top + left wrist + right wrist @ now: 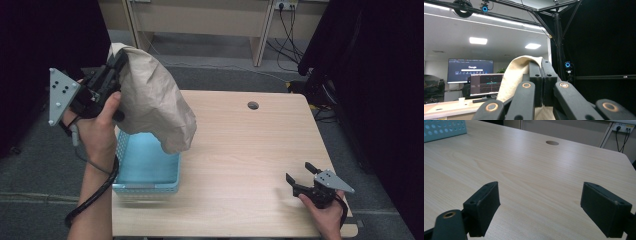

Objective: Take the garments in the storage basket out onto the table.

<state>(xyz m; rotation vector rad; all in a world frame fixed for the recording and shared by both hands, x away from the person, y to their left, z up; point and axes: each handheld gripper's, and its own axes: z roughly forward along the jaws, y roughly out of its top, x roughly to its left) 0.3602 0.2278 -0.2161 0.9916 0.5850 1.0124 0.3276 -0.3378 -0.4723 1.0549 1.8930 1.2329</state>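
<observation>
A beige cloth [152,100] hangs in the air over the left side of the table, with its lower end above a light blue basket [145,186]. My left gripper [119,59] is raised and tilted upward, shut on the cloth's top edge. In the left gripper view the jaws of this gripper [541,72] are pressed together on the cloth [514,80]. My right gripper [299,172] rests low near the table's front right corner. In the right gripper view it [540,210] stands open over bare wood, with nothing between its jaws.
The wooden table [250,150] has a round cable hole [253,105] near its back edge. A corner of the basket [444,130] shows at the top left of the right gripper view. Black curtains stand on both sides. Desks and cables lie behind the table.
</observation>
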